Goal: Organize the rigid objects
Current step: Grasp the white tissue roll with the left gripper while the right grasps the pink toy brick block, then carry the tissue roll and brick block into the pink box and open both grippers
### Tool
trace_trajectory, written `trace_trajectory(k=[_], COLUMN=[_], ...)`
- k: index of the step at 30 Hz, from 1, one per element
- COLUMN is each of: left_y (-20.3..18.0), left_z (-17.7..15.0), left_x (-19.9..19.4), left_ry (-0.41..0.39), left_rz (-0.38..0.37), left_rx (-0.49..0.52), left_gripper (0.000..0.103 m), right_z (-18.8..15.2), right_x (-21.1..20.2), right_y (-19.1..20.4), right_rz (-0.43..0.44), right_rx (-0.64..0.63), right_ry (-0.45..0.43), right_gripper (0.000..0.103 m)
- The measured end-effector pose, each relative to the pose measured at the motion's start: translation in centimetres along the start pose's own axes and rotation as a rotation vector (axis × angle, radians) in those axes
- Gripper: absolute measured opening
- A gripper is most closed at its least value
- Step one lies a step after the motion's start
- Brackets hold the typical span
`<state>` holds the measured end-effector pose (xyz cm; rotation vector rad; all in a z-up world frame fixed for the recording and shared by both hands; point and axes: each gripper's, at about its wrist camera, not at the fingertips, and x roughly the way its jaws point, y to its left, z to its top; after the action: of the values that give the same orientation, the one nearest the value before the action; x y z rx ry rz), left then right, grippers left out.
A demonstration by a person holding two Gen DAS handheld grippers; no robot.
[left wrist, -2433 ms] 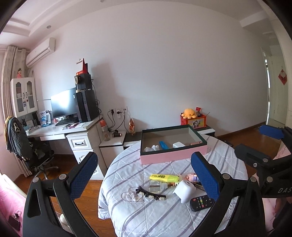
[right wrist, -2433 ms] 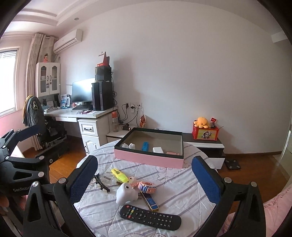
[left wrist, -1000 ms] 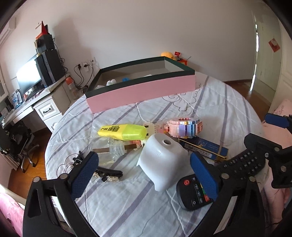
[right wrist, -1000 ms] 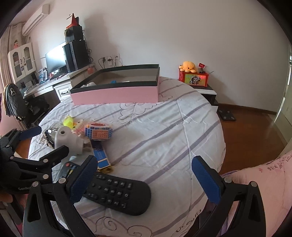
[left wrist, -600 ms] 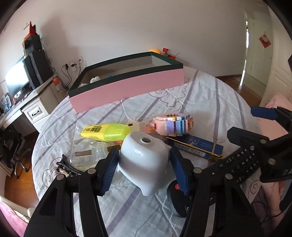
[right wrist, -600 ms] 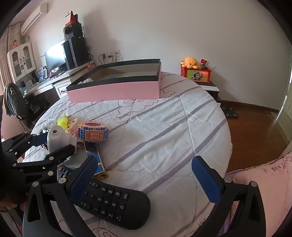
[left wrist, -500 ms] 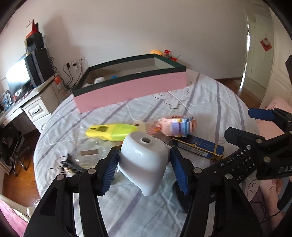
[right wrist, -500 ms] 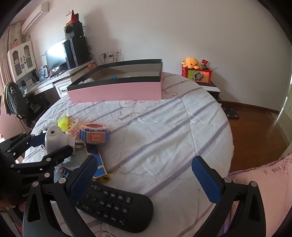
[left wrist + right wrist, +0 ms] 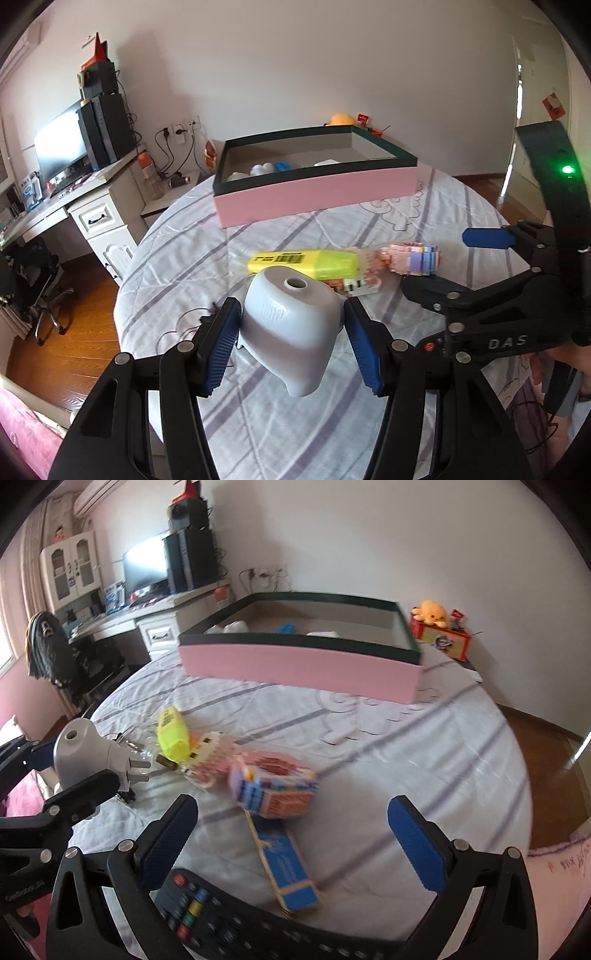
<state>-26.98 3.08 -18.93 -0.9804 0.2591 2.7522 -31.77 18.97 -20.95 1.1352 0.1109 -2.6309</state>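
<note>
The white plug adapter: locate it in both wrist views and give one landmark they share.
Left wrist view: the white plug adapter sits bottom centre, clamped between the left gripper pads, its round hole facing up.
Right wrist view: it is at the far left edge, held in that gripper, metal prongs pointing right.
Shared landmark: the pink box with the dark rim, at the table's far side.

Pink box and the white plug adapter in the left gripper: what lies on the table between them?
In the left wrist view, the yellow highlighter lies just beyond the white plug adapter; from there to the pink box only bare striped cloth shows.
</note>
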Motion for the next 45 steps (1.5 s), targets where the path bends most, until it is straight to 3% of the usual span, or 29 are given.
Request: trace_trajectory(k=[5,7,12,22,45], left_y=[0.9,1.1,1.2,0.9,1.0], left_z=[-0.2,-0.2,0.0,-0.7,0.0], left_x=[0.1,0.1,0.4,1.8,0.4], left_ry=[0.000,-0.004,-0.009,0.041,0.001], left_rz=[-0.004,0.001,-0.011,-0.034,-0.035], left_rx=[-0.017,-0.019,-0.019,-0.020,-0.027], left_gripper=[0.054,0.050,0.050,0.062,0.061], right_z=[0.4,0.4,0.4,0.7,0.3], right_x=[1.3,1.8,2.6,2.9,0.1], right_y=[0.4,0.1,-0.6,-0.6,-2.3], right_rz=[0.027,0.018,0.062,0.078,0.129], right_rx=[0.002,0.023,0.054,0.054,0.095], right_ry=[0.028,0.037,0.065,0.075,-0.002], right_gripper=[0.102,0.094,0.058,0.058,0.057])
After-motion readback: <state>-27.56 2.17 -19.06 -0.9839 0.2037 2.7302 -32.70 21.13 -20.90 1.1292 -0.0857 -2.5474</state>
